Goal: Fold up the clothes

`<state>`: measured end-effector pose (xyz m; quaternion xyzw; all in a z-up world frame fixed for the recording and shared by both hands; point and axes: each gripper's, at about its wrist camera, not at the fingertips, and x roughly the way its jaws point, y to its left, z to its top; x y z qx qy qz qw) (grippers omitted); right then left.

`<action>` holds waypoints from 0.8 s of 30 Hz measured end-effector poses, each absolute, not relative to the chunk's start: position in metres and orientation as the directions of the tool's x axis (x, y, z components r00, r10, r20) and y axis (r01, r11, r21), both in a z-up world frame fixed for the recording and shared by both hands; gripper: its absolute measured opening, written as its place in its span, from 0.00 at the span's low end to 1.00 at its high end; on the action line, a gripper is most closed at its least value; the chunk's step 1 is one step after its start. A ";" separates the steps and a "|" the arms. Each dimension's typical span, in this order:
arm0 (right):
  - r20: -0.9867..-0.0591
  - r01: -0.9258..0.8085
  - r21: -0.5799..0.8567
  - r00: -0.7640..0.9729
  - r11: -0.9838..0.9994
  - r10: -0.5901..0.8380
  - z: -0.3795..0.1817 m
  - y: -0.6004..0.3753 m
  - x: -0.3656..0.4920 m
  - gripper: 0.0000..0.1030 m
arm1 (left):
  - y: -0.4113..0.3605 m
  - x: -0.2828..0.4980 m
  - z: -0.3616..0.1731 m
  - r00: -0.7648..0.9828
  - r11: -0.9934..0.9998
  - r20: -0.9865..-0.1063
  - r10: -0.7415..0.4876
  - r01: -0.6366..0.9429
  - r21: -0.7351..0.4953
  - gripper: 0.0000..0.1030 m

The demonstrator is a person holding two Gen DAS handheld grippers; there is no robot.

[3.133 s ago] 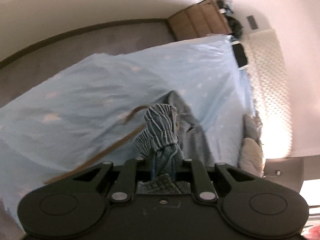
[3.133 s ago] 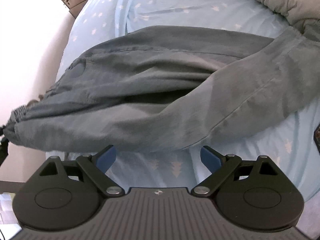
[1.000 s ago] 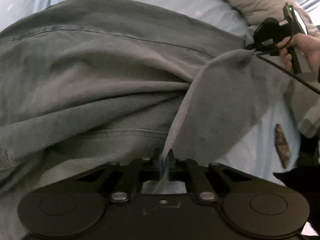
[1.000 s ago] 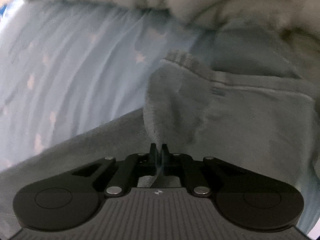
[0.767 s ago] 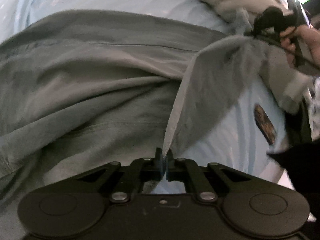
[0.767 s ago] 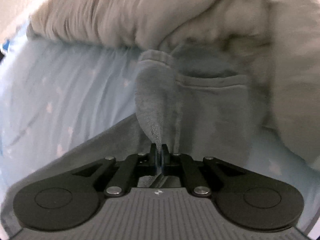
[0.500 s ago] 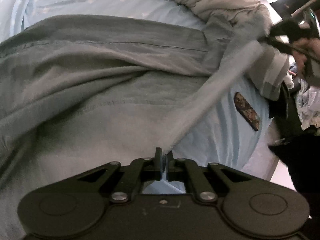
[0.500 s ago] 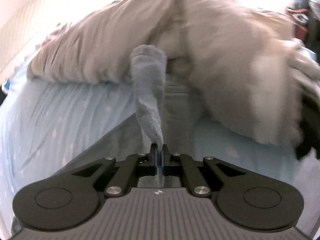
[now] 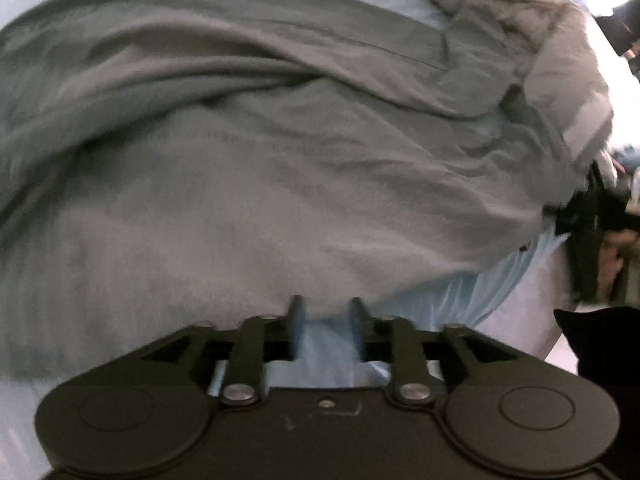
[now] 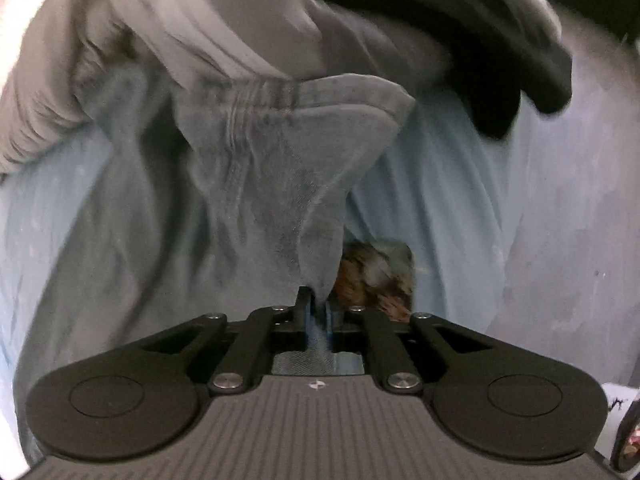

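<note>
Grey-green trousers point(image 9: 280, 168) lie spread across the light blue bed sheet point(image 9: 496, 292). My left gripper point(image 9: 326, 304) hovers at their near edge. Its jaws are opening, and only sheet shows between them, no cloth. In the right wrist view a stitched corner of the trousers point(image 10: 288, 168) fans up from my right gripper point(image 10: 317, 300). The narrow end of that corner is still pinched between the pads, though these jaws are starting to open. The rest of the trousers is out of sight in this view.
A beige-grey duvet point(image 9: 500, 0) is bunched along the far side of the bed and fills the top left point(image 10: 100, 40) of the right wrist view. A brown patterned object point(image 10: 374, 276) lies on the sheet just right of my right gripper. A person's hand point(image 9: 610, 264) is at the bed's right edge.
My left gripper has let go of the trouser fold, which now lies flat on the rest. My right gripper has swung across towards the bed's edge with its corner still held.
</note>
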<state>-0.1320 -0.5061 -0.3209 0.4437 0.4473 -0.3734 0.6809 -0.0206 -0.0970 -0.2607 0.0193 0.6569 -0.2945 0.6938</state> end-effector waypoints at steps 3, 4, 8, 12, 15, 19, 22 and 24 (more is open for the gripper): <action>-0.944 0.896 0.293 0.327 0.332 -0.049 -0.334 -0.517 -0.143 0.30 | -0.098 -0.028 -0.251 -0.012 0.864 -0.931 -0.364 0.370 -0.342 0.48; -0.945 0.893 0.294 0.326 0.342 -0.038 -0.334 -0.520 -0.147 0.36 | -0.099 -0.029 -0.247 -0.002 0.873 -0.932 -0.362 0.349 -0.340 0.52; -0.940 0.870 0.297 0.340 0.393 -0.043 -0.317 -0.529 -0.159 0.61 | -0.096 -0.027 -0.222 0.079 0.904 -0.930 -0.359 0.277 -0.325 0.58; -0.918 0.794 0.269 0.383 0.545 -0.105 -0.281 -0.529 -0.156 0.68 | -0.091 -0.020 -0.200 0.177 0.932 -0.925 -0.337 0.202 -0.301 0.60; -0.892 0.720 0.235 0.427 0.653 -0.150 -0.254 -0.524 -0.151 0.68 | -0.087 -0.015 -0.188 0.233 0.954 -0.930 -0.284 0.165 -0.250 0.60; -0.850 0.640 0.230 0.499 0.733 -0.169 -0.225 -0.513 -0.140 0.73 | -0.075 -0.012 -0.176 0.285 0.968 -0.926 -0.249 0.110 -0.226 0.60; -0.838 0.559 0.220 0.527 0.799 -0.138 -0.222 -0.504 -0.115 0.73 | -0.061 -0.009 -0.169 0.318 0.976 -0.923 -0.218 0.049 -0.213 0.60; -0.835 0.503 0.211 0.538 0.838 -0.113 -0.222 -0.493 -0.102 0.73 | -0.053 -0.005 -0.164 0.336 0.981 -0.923 -0.187 0.011 -0.194 0.60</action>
